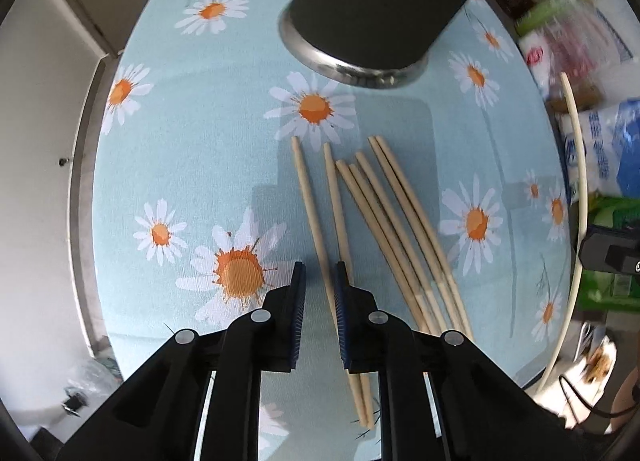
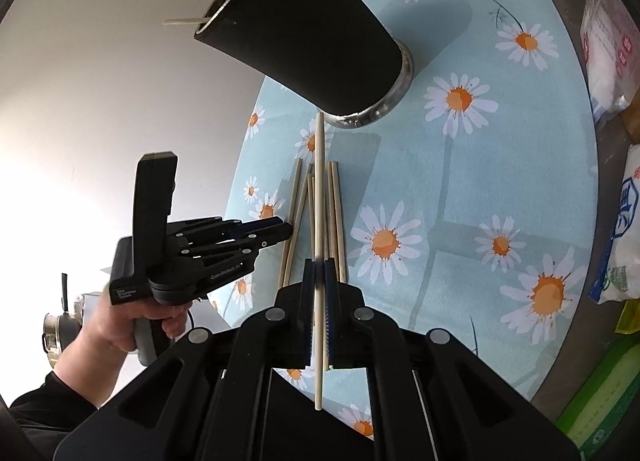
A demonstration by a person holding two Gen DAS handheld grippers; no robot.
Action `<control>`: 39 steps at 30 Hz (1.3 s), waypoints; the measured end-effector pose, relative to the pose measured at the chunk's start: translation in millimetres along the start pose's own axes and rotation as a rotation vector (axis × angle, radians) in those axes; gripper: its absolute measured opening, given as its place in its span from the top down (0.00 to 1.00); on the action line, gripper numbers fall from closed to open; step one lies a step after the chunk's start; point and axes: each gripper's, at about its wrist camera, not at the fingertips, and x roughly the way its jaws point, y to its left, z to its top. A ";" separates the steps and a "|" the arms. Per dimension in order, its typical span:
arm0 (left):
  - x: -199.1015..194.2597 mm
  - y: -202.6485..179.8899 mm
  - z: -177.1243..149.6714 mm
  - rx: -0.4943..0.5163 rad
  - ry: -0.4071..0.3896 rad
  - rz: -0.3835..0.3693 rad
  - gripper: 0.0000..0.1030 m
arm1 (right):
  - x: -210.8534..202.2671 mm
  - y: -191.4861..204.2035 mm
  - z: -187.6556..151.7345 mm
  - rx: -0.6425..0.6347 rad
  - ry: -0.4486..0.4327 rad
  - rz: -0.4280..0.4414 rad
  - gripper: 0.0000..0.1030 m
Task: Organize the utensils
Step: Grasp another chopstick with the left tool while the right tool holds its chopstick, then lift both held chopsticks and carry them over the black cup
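Task stage: partway through, judging by the layout; most chopsticks are not yet in the holder.
Done: at least 1 chopstick tip (image 2: 182,22) sticks out over the rim of the black holder (image 2: 304,29); the inside of the holder is not visible, so the count in it cannot be told.
In hand: the right hand-held gripper (image 2: 319,281) is clamped on 1 chopstick (image 2: 319,189), lifted above the pile and pointing toward the base of the holder.
Left: 7 chopsticks (image 1: 384,221) lie loose on the counter (image 1: 180,141), just in front of the holder's metal base, fanned out and partly touching one another.
Left hand-held gripper (image 1: 320,277): fingers apart, hovering low over the near ends of the pile, with 1 chopstick (image 1: 316,229) running between the fingers; no contact can be confirmed.
Holder position: toward the far edge of the counter, standing on its metal foot.
Hidden: the near ends of several chopsticks pass under the left hand-held gripper body.
Cut off: the holder's top is out of the left wrist view.
Hard to make out: the packages (image 1: 560,29) beyond the counter's right edge are blurred; their contents cannot be read.
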 end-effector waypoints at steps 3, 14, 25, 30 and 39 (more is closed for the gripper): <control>1.7 -4.2 5.2 0.000 0.021 0.013 0.87 | 3.1 0.2 -0.4 0.002 0.001 0.006 0.95; 1.5 -6.1 5.9 0.053 0.019 0.033 0.96 | 8.5 -1.6 0.2 0.025 -0.011 0.007 0.95; -8.6 28.1 4.9 -0.020 -0.055 -0.118 0.96 | 9.0 15.1 1.9 0.033 -0.038 -0.032 0.95; -35.0 50.1 -1.7 -0.062 -0.165 -0.211 0.96 | 13.9 20.5 1.2 0.047 -0.050 -0.046 0.95; -98.7 63.7 -18.7 0.022 -0.360 -0.378 0.96 | 3.2 51.1 -2.6 -0.006 -0.171 -0.056 0.95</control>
